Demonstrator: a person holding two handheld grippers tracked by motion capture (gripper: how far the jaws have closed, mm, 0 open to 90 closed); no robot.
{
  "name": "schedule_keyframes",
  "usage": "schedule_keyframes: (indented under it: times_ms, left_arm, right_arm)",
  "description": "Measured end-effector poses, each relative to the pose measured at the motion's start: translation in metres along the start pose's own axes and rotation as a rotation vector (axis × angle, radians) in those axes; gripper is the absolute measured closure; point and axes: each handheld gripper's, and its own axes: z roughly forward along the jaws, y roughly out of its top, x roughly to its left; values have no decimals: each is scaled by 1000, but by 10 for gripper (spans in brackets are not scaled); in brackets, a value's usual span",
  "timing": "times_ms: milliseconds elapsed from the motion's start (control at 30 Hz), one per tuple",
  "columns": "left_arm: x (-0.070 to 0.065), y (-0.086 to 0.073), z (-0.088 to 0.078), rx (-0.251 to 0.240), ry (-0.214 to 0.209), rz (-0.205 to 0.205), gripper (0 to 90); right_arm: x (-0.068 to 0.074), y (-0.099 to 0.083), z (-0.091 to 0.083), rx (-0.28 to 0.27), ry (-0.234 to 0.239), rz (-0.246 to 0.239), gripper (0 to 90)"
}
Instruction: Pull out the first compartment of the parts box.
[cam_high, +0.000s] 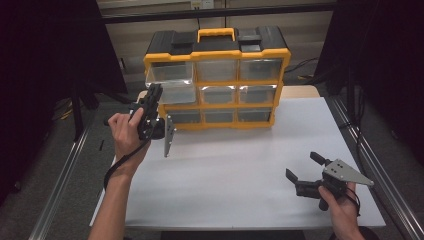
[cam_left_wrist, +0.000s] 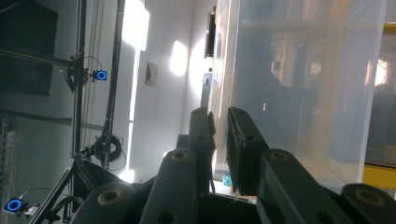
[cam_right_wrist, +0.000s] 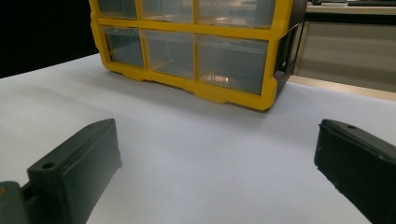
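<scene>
Nine clear drawers sit in the yellow-and-black organizer (cam_high: 216, 75) at the far edge of the white table (cam_high: 240, 170), and the top-left drawer (cam_high: 170, 80) stands pulled out toward the person. At its left front corner the left gripper (cam_high: 154, 96) has its jaws pinched on the drawer's thin clear wall (seen edge-on in the left gripper view). Resting low near the table's right front corner, well apart from the organizer, the right gripper (cam_high: 302, 170) has its jaws spread wide with nothing between them.

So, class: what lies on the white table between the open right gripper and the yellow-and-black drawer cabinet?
Nothing: bare white table runs from the right gripper to the yellow-and-black drawer cabinet, as both the right gripper view and the high view show.
</scene>
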Motion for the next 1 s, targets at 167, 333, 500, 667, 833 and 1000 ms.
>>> schedule_keyframes:
  times_ms: [167,333,500,667,833,1000]
  left_arm:
    - [-1,-1,-2,6,-9,9,812]
    - [-2,-5,-5,10,-11,6,818]
    - [-3,-5,-7,9,-2,12,817]
    - [-3,-5,-6,6,-1,7,815]
    - [-6,-3,-6,-7,3,-14,803]
    - [-5,-1,-5,-16,-8,-19,742]
  right_arm:
    - [0,0,-1,-1,-3,-3,1]
    - [0,0,-1,2,-1,-2,1]
    - [0,0,0,2,0,-3,1]
    - [1,0,-1,5,3,-4,1]
    - [0,-1,-1,5,-2,3,1]
    - [-2,-1,-1,6,-1,13,2]
